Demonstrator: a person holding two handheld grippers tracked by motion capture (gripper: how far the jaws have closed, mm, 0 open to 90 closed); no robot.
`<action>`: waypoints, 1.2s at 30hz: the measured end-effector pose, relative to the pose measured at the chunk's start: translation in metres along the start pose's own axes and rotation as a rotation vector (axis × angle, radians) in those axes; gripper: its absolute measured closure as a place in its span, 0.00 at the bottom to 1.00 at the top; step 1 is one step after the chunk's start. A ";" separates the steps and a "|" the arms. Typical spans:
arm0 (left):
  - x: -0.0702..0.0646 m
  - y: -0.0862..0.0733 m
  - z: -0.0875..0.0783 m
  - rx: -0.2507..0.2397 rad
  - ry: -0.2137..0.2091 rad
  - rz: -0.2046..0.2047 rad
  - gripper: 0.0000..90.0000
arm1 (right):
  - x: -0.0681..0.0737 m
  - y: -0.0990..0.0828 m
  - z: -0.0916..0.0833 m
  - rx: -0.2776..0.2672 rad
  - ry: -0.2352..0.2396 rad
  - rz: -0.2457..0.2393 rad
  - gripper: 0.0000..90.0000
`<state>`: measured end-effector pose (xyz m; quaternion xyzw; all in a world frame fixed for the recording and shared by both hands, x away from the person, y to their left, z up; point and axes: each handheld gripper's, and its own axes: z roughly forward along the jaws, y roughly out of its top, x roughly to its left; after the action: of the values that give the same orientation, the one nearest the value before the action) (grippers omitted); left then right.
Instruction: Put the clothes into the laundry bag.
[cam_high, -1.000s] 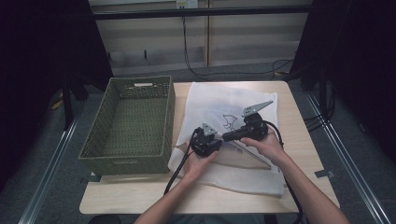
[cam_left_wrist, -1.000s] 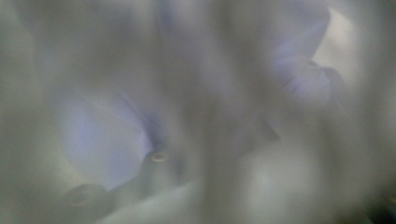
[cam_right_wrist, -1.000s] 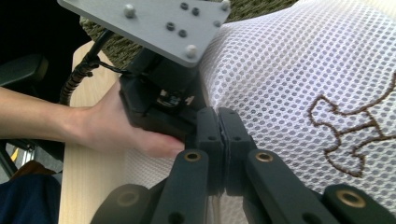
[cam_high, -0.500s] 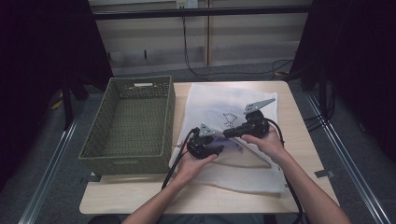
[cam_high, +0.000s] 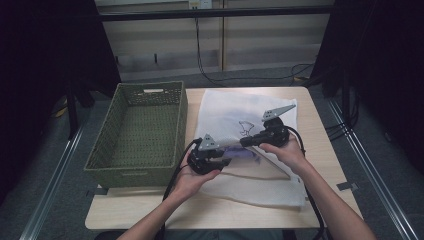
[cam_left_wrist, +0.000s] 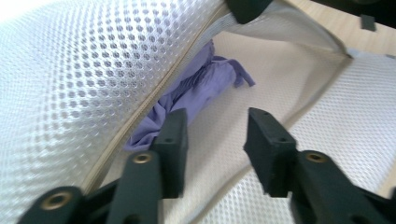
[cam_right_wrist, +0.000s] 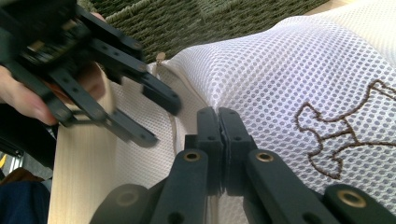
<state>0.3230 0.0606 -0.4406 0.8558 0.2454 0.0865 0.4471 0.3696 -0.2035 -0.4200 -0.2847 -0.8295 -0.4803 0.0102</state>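
Purple cloth (cam_left_wrist: 196, 93) lies inside the mesh bag (cam_high: 240, 112), straight ahead of the half-open, empty left tool (cam_left_wrist: 215, 144); the right tool (cam_right_wrist: 218, 140), clamped on the bag's edge, holds its mouth up.

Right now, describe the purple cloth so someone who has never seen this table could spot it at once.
Start at the wooden table and find the white mesh bag lying to the right of the green woven basket. The right gripper pinches the bag's zipper edge and holds its mouth up. Inside that opening lies the purple cloth, crumpled, the only coloured thing against the white mesh.
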 end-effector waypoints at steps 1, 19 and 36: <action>-0.001 0.001 -0.003 -0.004 0.002 0.006 0.70 | 0.001 0.000 0.000 0.005 -0.005 -0.001 0.99; -0.005 -0.012 -0.073 -0.106 -0.014 -0.036 0.52 | 0.003 -0.011 0.007 0.038 -0.008 0.015 0.98; 0.018 -0.038 -0.126 -0.194 0.113 -0.096 0.29 | 0.000 -0.028 0.017 0.102 -0.022 0.042 0.96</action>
<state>0.2795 0.1792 -0.3987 0.7897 0.3014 0.1363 0.5168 0.3603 -0.2008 -0.4512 -0.3066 -0.8468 -0.4338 0.0259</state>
